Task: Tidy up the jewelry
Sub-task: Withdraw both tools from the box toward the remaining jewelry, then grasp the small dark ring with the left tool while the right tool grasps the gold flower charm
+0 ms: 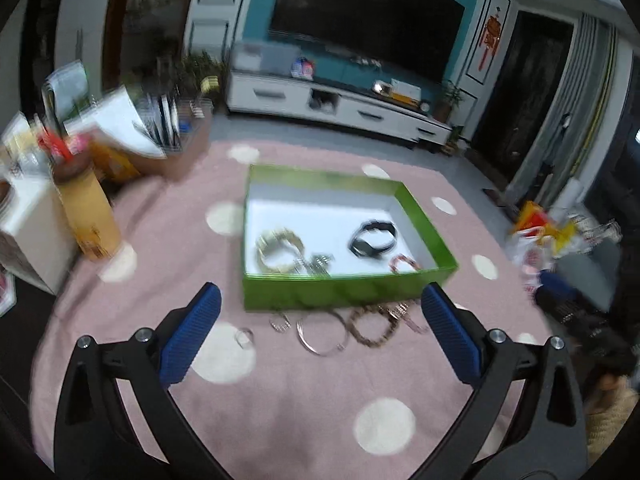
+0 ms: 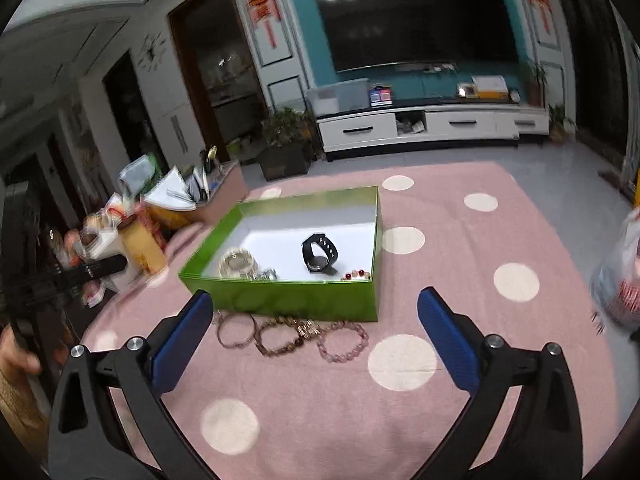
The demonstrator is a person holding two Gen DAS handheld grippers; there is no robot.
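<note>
Left wrist view: my left tongs [image 1: 320,300] spread wide, holding nothing, above the pink dotted counter [image 1: 280,400]. Green box [image 1: 340,292] just ahead holds a gold bangle [image 1: 279,249] and black watch [image 1: 373,239]; loose bracelets [image 1: 372,326] lie before its near wall. Yellow canister [image 1: 90,216] at left, print blurred. Right wrist view: my right tongs [image 2: 314,304] spread, empty; pink bead bracelet [image 2: 342,342] near box front.

Living room behind a pink dotted cloth

A dark television [image 2: 416,16] hangs over a white media cabinet [image 2: 432,126]; a potted plant [image 2: 284,148] stands left of it, near a yellow canister [image 1: 90,216].
</note>
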